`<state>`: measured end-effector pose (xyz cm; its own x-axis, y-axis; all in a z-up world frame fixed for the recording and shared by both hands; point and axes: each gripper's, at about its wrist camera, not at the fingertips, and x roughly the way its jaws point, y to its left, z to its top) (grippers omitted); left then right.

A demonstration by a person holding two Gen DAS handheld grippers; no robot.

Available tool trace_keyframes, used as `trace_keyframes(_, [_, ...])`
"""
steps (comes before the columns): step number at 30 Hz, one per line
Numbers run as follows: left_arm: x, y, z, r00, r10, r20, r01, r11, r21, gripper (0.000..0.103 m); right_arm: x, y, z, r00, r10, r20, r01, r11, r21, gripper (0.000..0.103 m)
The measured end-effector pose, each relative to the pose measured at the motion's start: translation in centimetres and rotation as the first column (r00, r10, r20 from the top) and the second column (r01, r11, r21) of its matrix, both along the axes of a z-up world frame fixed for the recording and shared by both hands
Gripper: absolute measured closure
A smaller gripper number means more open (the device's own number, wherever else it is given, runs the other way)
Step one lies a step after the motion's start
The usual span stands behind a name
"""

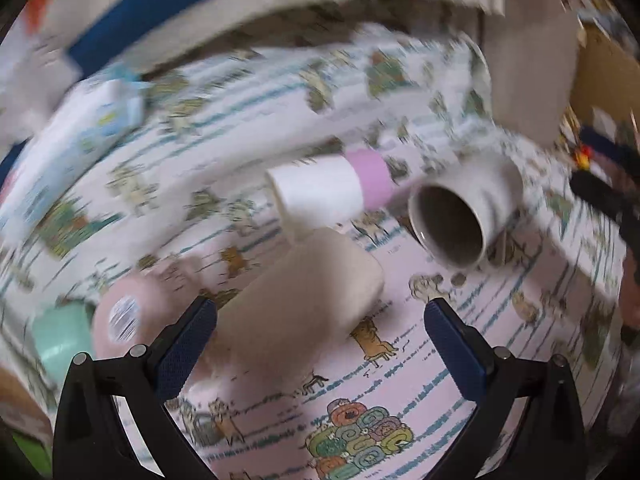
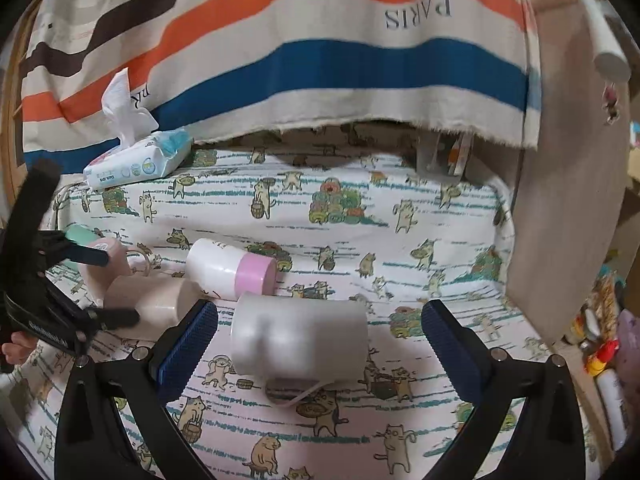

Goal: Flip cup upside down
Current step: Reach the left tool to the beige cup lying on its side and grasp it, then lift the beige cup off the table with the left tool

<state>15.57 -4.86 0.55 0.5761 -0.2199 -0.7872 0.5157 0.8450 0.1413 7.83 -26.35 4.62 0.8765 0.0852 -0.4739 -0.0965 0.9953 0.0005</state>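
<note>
A white mug (image 2: 300,336) lies on its side on the cat-print cloth (image 2: 400,240), between the open fingers of my right gripper (image 2: 319,328), which does not touch it. In the left wrist view the same mug (image 1: 460,216) shows its dark open mouth. A beige cup (image 1: 296,304) lies on its side just ahead of my open left gripper (image 1: 320,328), between its fingertips. The left gripper (image 2: 104,288) shows at the left of the right wrist view, around the beige cup (image 2: 152,304). A white bottle with a pink cap (image 2: 232,268) lies beyond.
A pink cup (image 1: 124,316) and a mint cup (image 1: 56,340) lie at the left. A pack of wet wipes (image 2: 136,160) sits at the back left. A striped cloth (image 2: 320,40) hangs behind. A wooden panel (image 2: 568,200) stands on the right.
</note>
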Motion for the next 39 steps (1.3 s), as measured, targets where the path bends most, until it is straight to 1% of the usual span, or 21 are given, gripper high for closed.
trace_keyframes(2, [1.1, -0.6, -0.8, 1.0, -0.018, -0.02, 0.019, 0.999, 0.046, 0.0, 0.3, 0.0, -0.4, 1.0, 0.003, 0.001, -0.003, 1.0, 0.005, 0.0])
trace_keyframes(4, [2.2, -0.9, -1.7, 0.998, -0.018, -0.054, 0.022, 0.997, 0.075, 0.0, 0.4, 0.0, -0.7, 1.0, 0.011, 0.008, -0.011, 1.0, 0.007, 0.0])
trace_keyframes(6, [3.3, -1.1, -2.4, 0.995, -0.016, -0.094, 0.024, 0.996, 0.082, 0.001, 0.5, 0.0, -0.9, 1.0, 0.016, 0.014, -0.016, 1.0, 0.01, 0.0])
trace_keyframes(8, [4.1, -1.2, -2.8, 0.995, -0.008, -0.102, 0.017, 0.996, 0.087, 0.002, 0.6, 0.0, -1.1, 1.0, 0.021, 0.019, -0.022, 1.0, 0.014, 0.0])
trace_keyframes(12, [4.9, -1.4, -3.1, 0.99, -0.016, -0.141, 0.025, 0.998, 0.059, 0.008, 1.0, -0.1, -1.5, 1.0, 0.016, 0.007, -0.016, 1.0, 0.018, 0.0])
trace_keyframes(15, [4.9, -2.0, -3.6, 0.99, -0.022, -0.141, 0.036, 0.995, 0.098, 0.008, 1.1, -0.1, -1.7, 1.0, 0.013, -0.001, -0.013, 1.0, 0.014, 0.0])
trace_keyframes(16, [4.9, -2.2, -3.8, 0.99, -0.017, -0.142, 0.034, 0.993, 0.116, 0.009, 1.1, 0.0, -1.8, 1.0, 0.014, -0.002, -0.013, 1.0, 0.009, 0.0])
trace_keyframes(18, [5.1, -2.4, -4.1, 0.988, 0.003, -0.153, 0.017, 0.992, 0.126, 0.019, 1.1, 0.3, -1.9, 1.0, 0.014, -0.003, -0.014, 1.0, -0.009, 0.0])
trace_keyframes(19, [5.1, -2.3, -4.0, 0.987, 0.011, -0.161, 0.008, 0.993, 0.118, 0.028, 1.1, 0.4, -2.0, 1.0, 0.012, 0.0, -0.012, 1.0, -0.022, 0.0])
trace_keyframes(20, [5.0, -2.2, -3.8, 0.985, 0.014, -0.171, 0.003, 0.995, 0.099, 0.035, 1.0, 0.6, -2.1, 1.0, 0.011, 0.004, -0.01, 0.999, -0.032, 0.0])
trace_keyframes(21, [5.1, -2.2, -3.6, 0.983, 0.015, -0.182, -0.001, 0.997, 0.077, 0.036, 1.0, 0.7, -2.1, 1.0, 0.008, 0.007, -0.008, 0.999, -0.04, 0.0])
trace_keyframes(23, [4.7, -2.1, -3.1, 0.978, 0.021, -0.208, -0.014, 0.999, 0.035, 0.036, 0.9, 0.7, -2.2, 1.0, 0.002, 0.009, -0.002, 0.999, -0.049, 0.0])
trace_keyframes(24, [4.4, -2.2, -2.8, 0.978, 0.021, -0.208, -0.016, 0.999, 0.028, 0.036, 1.0, 0.7, -2.2, 1.0, -0.002, 0.007, 0.003, 0.999, -0.051, 0.0])
trace_keyframes(27, [2.8, -2.5, -1.8, 0.984, 0.021, -0.175, -0.02, 1.0, 0.01, 0.036, 1.2, 0.4, -2.4, 1.0, -0.012, -0.004, 0.012, 0.999, -0.042, 0.0])
trace_keyframes(30, [1.3, -2.5, -0.6, 0.985, 0.056, -0.161, -0.065, 0.997, -0.047, 0.036, 1.3, 0.0, -2.4, 1.0, -0.029, -0.007, 0.029, 0.999, -0.031, 0.0])
trace_keyframes(33, [0.3, -2.3, -0.1, 0.972, 0.144, -0.187, -0.162, 0.983, -0.084, 0.036, 1.4, -0.4, -2.4, 0.999, -0.047, -0.007, 0.047, 0.999, -0.02, 0.0])
trace_keyframes(36, [-0.7, -2.3, -0.3, 0.947, 0.226, -0.229, -0.257, 0.96, -0.113, 0.036, 1.5, -0.6, -2.5, 0.999, -0.053, -0.013, 0.052, 0.999, -0.014, 0.0])
trace_keyframes(38, [-1.6, -2.3, -0.6, 0.933, 0.279, -0.225, -0.311, 0.943, -0.116, 0.036, 1.4, -0.6, -2.4, 0.999, -0.052, -0.01, 0.052, 0.999, -0.015, 0.0])
trace_keyframes(39, [-1.9, -2.6, -0.8, 0.931, 0.295, -0.216, -0.325, 0.938, -0.12, 0.036, 1.3, -0.6, -2.4, 0.999, -0.051, -0.005, 0.051, 0.999, -0.015, 0.0])
